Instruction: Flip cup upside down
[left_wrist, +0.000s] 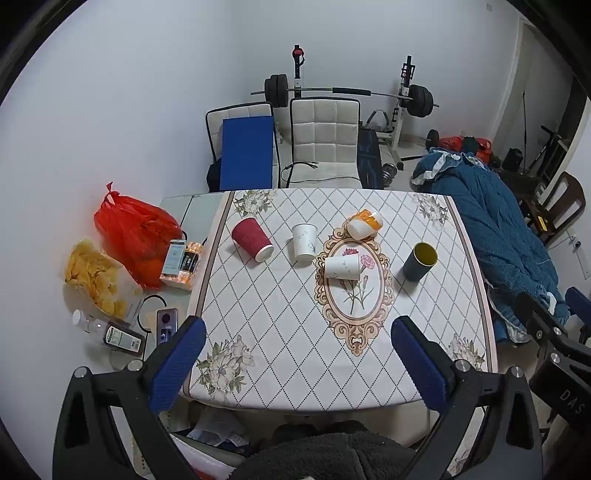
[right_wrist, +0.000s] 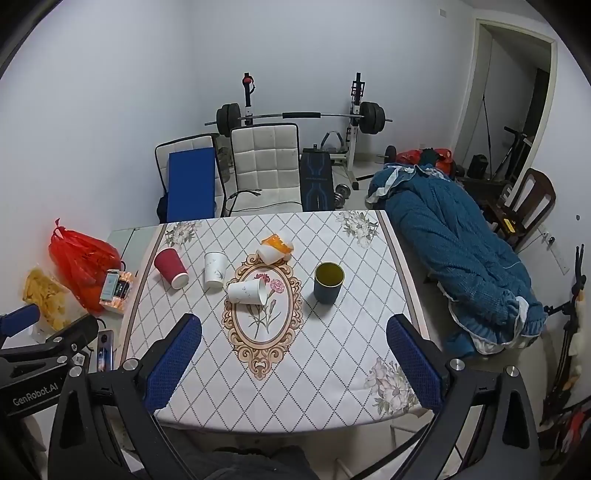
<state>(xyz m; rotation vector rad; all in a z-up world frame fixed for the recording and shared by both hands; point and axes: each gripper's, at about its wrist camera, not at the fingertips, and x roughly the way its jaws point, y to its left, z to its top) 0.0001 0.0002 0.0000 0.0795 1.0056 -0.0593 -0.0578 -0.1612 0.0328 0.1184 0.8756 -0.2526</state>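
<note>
Several cups sit on the patterned tablecloth (left_wrist: 280, 332). A red ribbed cup (left_wrist: 252, 239) (right_wrist: 170, 267) lies tilted at the left. A white cup (left_wrist: 303, 242) (right_wrist: 215, 269) stands upright. Another white cup (left_wrist: 342, 267) (right_wrist: 246, 291) lies on its side over the oval flower motif. An orange-and-white cup (left_wrist: 364, 222) (right_wrist: 277, 248) lies on its side further back. A dark cup with a yellow inside (left_wrist: 420, 261) (right_wrist: 328, 282) stands upright at the right. My left gripper (left_wrist: 297, 332) and right gripper (right_wrist: 293, 330) are both open and empty, near the table's front edge.
Left of the table lie a red plastic bag (left_wrist: 135, 230), a bag of chips (left_wrist: 94, 275), small boxes (left_wrist: 181, 264) and a bottle (left_wrist: 122, 338). White chairs (left_wrist: 323, 138) and a barbell rack (left_wrist: 347, 92) stand behind. A blue blanket (left_wrist: 495, 229) lies at the right.
</note>
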